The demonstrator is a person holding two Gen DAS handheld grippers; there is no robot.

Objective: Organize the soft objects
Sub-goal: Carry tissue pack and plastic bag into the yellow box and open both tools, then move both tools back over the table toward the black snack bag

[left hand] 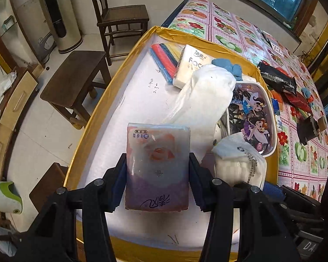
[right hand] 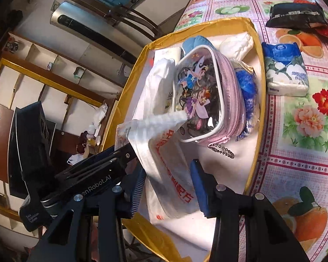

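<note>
- Left wrist view: the left gripper (left hand: 157,170) has its jaws pressed on both sides of a pink tissue pack (left hand: 157,166), so the pack is clamped and held above the white floor of a gold-edged tray (left hand: 111,83).
- At the far left of this view there are a dark wooden stool (left hand: 74,78) and a wooden chair (left hand: 120,17) on the tiled floor.
- Inside the tray, going to the right: red and blue strips (left hand: 164,59), a cream tissue pack (left hand: 192,65), a white plastic bag (left hand: 205,93), a blue cloth (left hand: 227,65) and a cartoon pouch (left hand: 251,113).
- A white tissue packet (left hand: 240,163) lies just right of the left gripper's fingers.
- On the right, the worktop (left hand: 229,28) has a floral cover, and a black packet (left hand: 277,78) lies on it outside the tray.
- Right wrist view: the right gripper (right hand: 168,185) has its jaws standing apart around a white packet with red print (right hand: 170,174); I cannot tell if both pads touch it.
- This packet lies in the tray (right hand: 255,109), just in front of the cartoon pouch (right hand: 207,100).
- Right of the pouch is a blue bundle in clear wrap (right hand: 247,91).
- Outside the tray, on the worktop (right hand: 295,152), a blue and white tissue pack (right hand: 286,69) lies near the tray edge, and the black packet (right hand: 297,15) is farther away.
</note>
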